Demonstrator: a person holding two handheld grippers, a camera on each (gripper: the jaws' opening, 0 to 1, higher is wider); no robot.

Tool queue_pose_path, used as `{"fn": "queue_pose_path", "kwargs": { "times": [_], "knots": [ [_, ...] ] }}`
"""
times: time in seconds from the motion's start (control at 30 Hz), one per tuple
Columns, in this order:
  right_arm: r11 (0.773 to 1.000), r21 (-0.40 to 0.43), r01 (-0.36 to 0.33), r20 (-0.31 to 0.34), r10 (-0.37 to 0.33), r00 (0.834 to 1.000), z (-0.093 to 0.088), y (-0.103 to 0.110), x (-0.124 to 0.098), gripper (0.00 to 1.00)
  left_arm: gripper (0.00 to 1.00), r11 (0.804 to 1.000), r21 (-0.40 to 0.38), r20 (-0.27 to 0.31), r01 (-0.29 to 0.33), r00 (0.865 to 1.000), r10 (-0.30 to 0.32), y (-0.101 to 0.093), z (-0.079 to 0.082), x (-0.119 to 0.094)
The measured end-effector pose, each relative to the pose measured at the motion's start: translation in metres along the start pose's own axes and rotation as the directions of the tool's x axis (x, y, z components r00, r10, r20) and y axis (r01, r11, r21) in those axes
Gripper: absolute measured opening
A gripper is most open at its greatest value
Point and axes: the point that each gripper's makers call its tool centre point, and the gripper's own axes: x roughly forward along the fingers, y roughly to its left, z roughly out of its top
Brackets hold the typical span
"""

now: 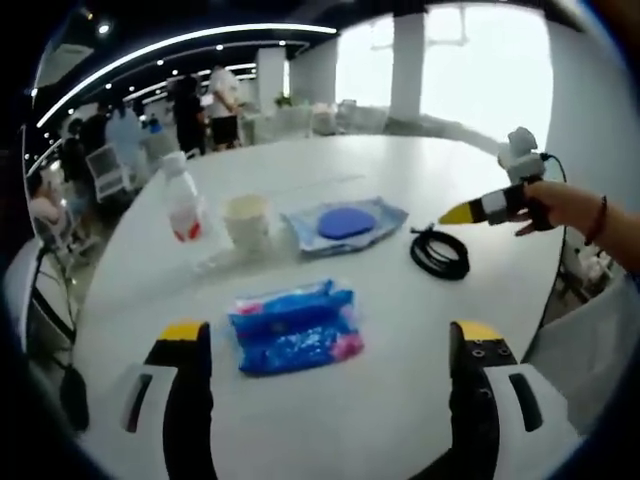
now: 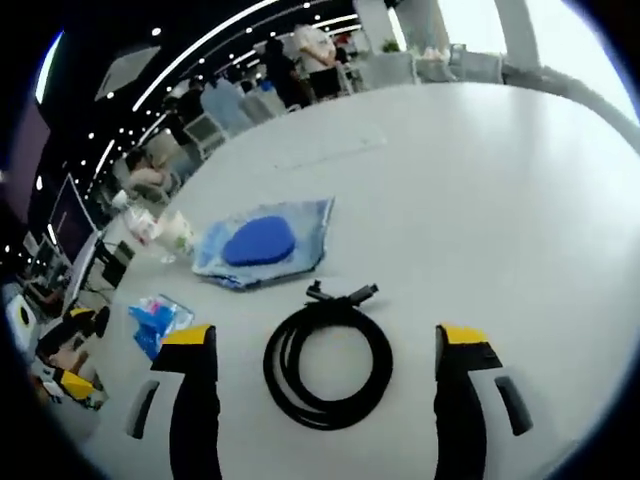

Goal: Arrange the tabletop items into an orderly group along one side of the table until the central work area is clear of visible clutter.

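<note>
right gripper [image 2: 325, 375] jaws spread wide, empty, straddling coiled black cable [image 2: 327, 362] | left gripper [image 1: 335, 365] released, blue crinkly plastic packet [image 1: 295, 327] just ahead | cable beside clear pouch with blue disc [image 2: 262, 243] | risk: limp coil may unwind or snag when pinched.

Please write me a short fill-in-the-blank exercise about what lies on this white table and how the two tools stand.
1. The black cable between the right tool's open jaws is wound into a ____.
2. The left tool has its jaws open on either side of a ____ packet.
3. The paper cup stands between the clear pouch and the plastic ____.
4. The pouch holds a round ____ object.

Missing words: coil; blue; bottle; blue
</note>
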Motion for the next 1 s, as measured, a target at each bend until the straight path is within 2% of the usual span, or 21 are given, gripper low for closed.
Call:
{"fn": "queue_pose_path", "kwargs": {
  "times": [0.23, 0.37, 0.73, 1.0],
  "knots": [
    [0.999, -0.017, -0.048, 0.02, 0.048, 0.999, 0.004, 0.028, -0.004, 0.99, 0.99, 1.0, 0.007, -0.001, 0.002, 1.0, -0.002, -0.002, 0.001, 0.0],
    [0.995, 0.014, -0.1, 0.025, 0.1, 0.995, 0.005, 0.045, -0.006, 0.99, 0.99, 1.0, 0.019, 0.003, 0.004, 1.0, -0.004, -0.002, 0.002, -0.001],
    [0.987, -0.003, -0.159, 0.049, 0.159, 0.986, 0.01, 0.088, -0.008, 0.99, 0.99, 1.0, 0.014, 0.002, -0.018, 1.0, 0.018, 0.005, 0.003, -0.002],
    [0.978, -0.003, -0.208, 0.025, 0.208, 0.978, 0.005, 0.124, 0.002, 0.99, 0.99, 0.999, -0.01, 0.023, -0.052, 0.998, 0.052, 0.017, 0.008, -0.008]
  ]
}}
